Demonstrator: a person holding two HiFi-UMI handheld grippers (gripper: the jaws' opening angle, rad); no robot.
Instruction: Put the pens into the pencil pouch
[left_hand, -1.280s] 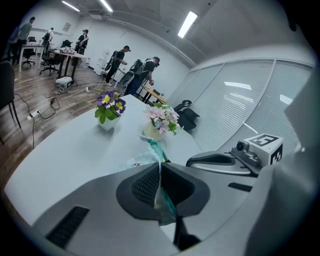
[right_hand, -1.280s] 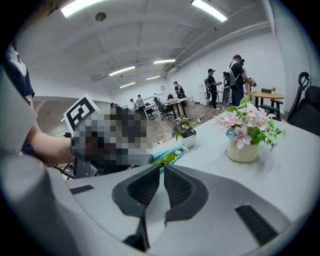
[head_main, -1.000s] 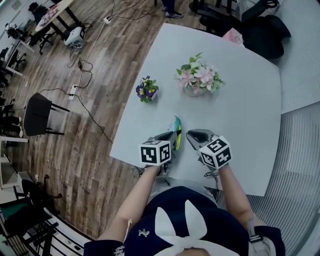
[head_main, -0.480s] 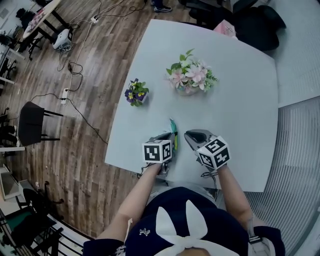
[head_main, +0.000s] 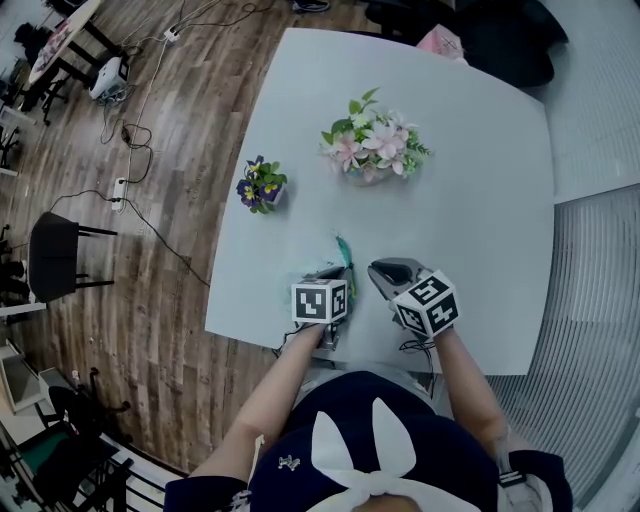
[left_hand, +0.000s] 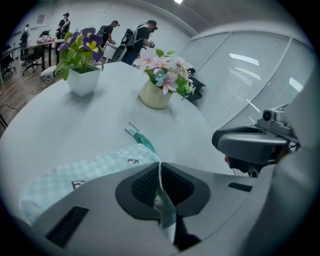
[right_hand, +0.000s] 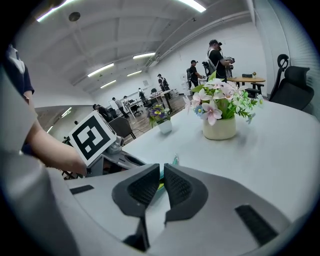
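The pencil pouch (left_hand: 82, 174), light mint with a checked pattern, lies on the grey counter (head_main: 480, 180) near the front edge, just before the person. The left gripper (left_hand: 159, 168) is closed on the edge of the pouch; a fold of the fabric is pressed between its two black pads. The rest of the pouch spreads to the left on the counter, and its teal zipper pull (left_hand: 142, 139) points toward the flowers. The right gripper (head_main: 378, 272) is just beside the pouch on the right and not touching it. Its jaws are almost together, with only a thin slit and nothing between the pads. Farther back stand a cream vase of pink flowers (head_main: 372, 150) and a small white pot of purple flowers (head_main: 260, 187), well apart from the pouch.
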